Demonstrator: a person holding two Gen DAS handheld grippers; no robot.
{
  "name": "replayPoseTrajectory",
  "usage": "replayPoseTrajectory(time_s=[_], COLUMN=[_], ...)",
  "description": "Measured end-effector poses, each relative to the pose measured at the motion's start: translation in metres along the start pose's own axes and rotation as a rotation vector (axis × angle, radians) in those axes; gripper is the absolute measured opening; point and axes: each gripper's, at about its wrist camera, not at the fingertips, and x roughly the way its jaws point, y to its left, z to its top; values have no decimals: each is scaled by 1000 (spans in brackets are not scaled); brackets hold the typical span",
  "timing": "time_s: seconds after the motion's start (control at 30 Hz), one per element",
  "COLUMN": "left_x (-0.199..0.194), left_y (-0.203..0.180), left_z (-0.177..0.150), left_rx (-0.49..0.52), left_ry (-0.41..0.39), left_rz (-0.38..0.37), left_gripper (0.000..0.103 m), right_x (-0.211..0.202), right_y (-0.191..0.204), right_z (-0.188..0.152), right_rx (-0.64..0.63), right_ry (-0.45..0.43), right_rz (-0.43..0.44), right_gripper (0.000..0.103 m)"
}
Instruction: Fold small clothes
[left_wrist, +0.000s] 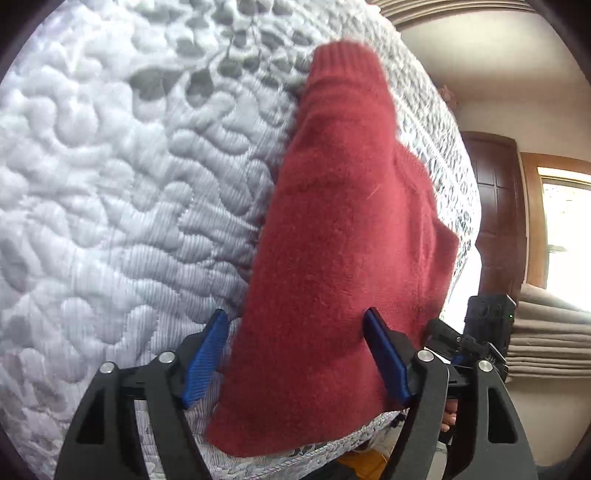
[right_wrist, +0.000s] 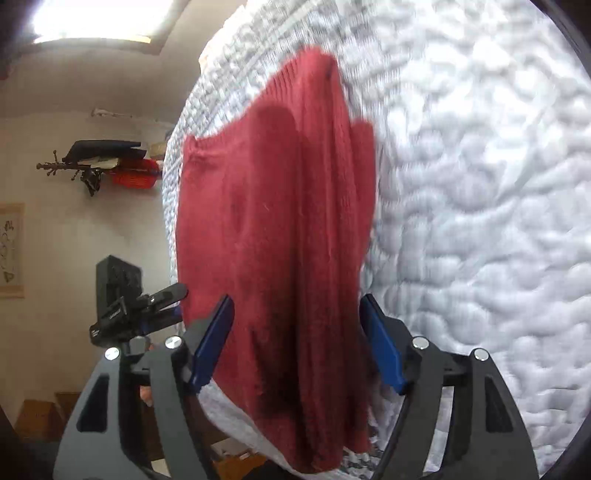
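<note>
Both grippers point forward along a white quilted mattress (left_wrist: 110, 184), each held tilted so the room beyond appears sideways. The left gripper (left_wrist: 297, 354) has its two blue pads (left_wrist: 207, 362) spread wide, and so does the right gripper (right_wrist: 295, 343), pads (right_wrist: 212, 343) well apart. There is one garment, a red knitted sweater (left_wrist: 343, 221), lying along the mattress near its edge, ribbed end farthest from the cameras. In each wrist view the sweater's near end fills the gap between the pads; whether any pad touches the knit, or whether the cloth is pinched, cannot be told. Each view shows the other gripper to the side, off the mattress edge: the right one at the left view's right border, the left one at the right view's left border, with fingertips (left_wrist: 448, 419) of a hand behind it
</note>
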Motion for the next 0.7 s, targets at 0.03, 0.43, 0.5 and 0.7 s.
replayPoseTrajectory(time_s=[0.03,0.43,0.5,0.7], left_x=[-13,10,16,-8], left_y=[-8,-61,-65,-74], left_z=[-3,-25,-26,-41], left_rx=[22,261,271,308], left_ry=[-47,-5,8,-20], left_rz=[-10,-82,-79,-85], left_gripper=[77,81,83,88], right_x=[-17,46,33,-20], right_y=[10,19,19,81], right_z=[4,57,53,2], right_rx=[-46,-66,-77,-177], right_ry=[-60,-16,-29,-55], right_rz=[-55,-96,-107,-60], right_gripper=[66,0,0,22])
